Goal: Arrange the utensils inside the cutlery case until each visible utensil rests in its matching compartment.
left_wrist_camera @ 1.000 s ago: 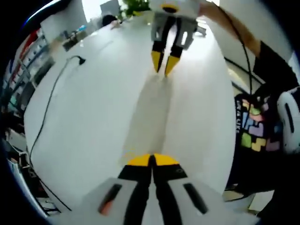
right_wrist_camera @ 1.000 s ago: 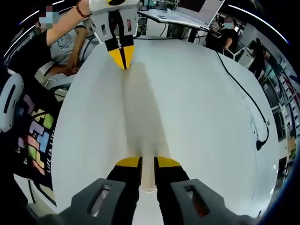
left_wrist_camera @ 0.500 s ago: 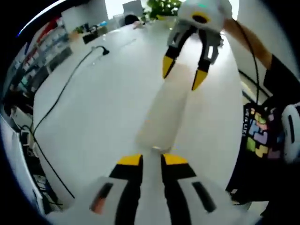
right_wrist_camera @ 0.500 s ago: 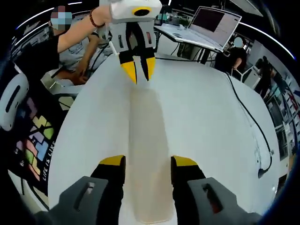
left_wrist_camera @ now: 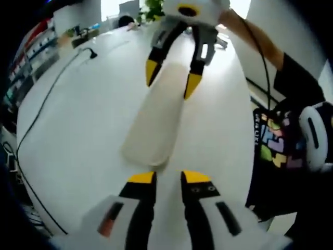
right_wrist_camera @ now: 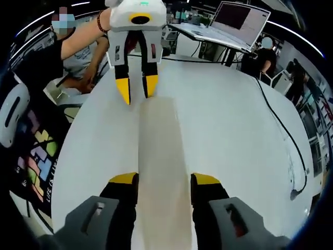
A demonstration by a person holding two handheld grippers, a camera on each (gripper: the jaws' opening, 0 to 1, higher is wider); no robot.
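Observation:
A long, closed cream cutlery case [left_wrist_camera: 156, 117] lies flat on the white table [left_wrist_camera: 78, 135]. In the left gripper view my left gripper [left_wrist_camera: 169, 178] is open, and the case's near end sits just ahead of its jaws, a little to the left. At the far end my right gripper [left_wrist_camera: 170, 79] is open with its jaws either side of the case. In the right gripper view the case [right_wrist_camera: 158, 151] runs between the spread jaws of my right gripper [right_wrist_camera: 164, 179]. My left gripper [right_wrist_camera: 137, 89] hangs open just past the far end. No utensils show.
A black cable [left_wrist_camera: 47, 99] trails over the table's left side and appears again as a cable [right_wrist_camera: 283, 135] on the right. An open laptop [right_wrist_camera: 237, 23] stands on a desk behind. The person's dark shirt [left_wrist_camera: 276, 140] borders the table edge. Other people sit nearby.
The left gripper went from shut to open and drew back from the case's end. The right gripper's jaws spread wider around the case. The case now rests free on the table.

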